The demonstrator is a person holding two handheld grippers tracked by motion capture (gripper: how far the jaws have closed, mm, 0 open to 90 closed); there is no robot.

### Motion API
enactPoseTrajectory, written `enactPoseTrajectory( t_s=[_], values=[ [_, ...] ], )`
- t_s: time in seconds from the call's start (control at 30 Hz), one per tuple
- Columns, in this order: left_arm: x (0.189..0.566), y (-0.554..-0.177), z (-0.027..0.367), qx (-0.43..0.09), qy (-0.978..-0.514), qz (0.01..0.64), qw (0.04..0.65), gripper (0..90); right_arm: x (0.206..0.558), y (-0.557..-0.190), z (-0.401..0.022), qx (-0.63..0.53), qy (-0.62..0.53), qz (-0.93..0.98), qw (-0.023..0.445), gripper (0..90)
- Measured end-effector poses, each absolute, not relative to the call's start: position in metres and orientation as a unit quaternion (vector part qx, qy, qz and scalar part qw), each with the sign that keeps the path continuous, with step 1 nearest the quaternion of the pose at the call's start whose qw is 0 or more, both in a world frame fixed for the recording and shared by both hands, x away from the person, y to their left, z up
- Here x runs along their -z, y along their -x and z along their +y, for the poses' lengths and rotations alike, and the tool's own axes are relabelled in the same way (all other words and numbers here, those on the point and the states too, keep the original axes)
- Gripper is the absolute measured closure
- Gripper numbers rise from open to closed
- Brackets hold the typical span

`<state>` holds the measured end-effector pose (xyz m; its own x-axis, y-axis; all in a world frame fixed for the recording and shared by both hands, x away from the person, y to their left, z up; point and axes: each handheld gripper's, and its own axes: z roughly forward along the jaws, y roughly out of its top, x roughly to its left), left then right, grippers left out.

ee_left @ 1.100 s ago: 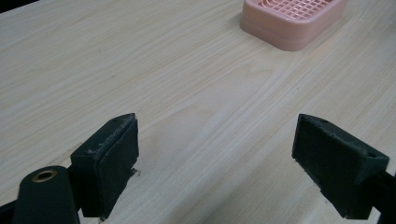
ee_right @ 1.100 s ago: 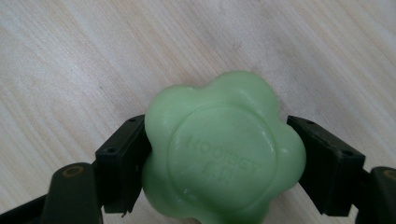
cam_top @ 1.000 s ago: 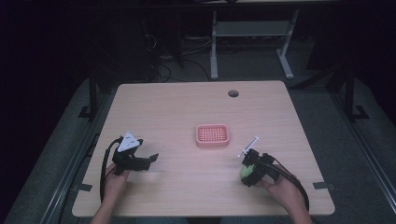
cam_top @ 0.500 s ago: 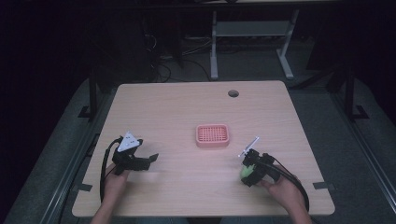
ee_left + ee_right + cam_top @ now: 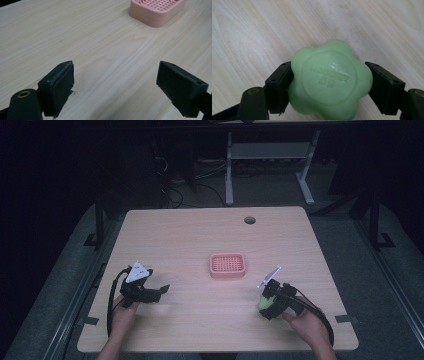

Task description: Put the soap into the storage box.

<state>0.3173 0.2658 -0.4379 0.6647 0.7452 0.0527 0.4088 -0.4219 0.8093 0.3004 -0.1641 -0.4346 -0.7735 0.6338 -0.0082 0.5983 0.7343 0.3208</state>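
Two grippers work over a pale wooden table (image 5: 200, 240), where a pink slatted soap dish (image 5: 227, 265) sits near the middle. The right gripper (image 5: 329, 85), low at the near right edge, has its jaws pressed against both sides of a green flower-shaped soap bar (image 5: 330, 81). Likely next comes carrying it to the dish: lift level, keep the squeeze steady, lower flat onto the slats. The left gripper (image 5: 115, 87) rests near the left edge, jaws spread wide and empty, aimed toward the dish
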Motion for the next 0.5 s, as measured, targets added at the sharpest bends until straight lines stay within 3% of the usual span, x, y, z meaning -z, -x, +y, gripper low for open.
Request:
enactPoseTrajectory(
  t_s=[0.5],
  values=[
    [0.4379,-0.3172,0.2658,-0.208,-0.817,0.353,0.406,14.4,0.4261,-0.2969,-0.1711,-0.187,-0.333,0.922,0.06,26.0]
  ],
)
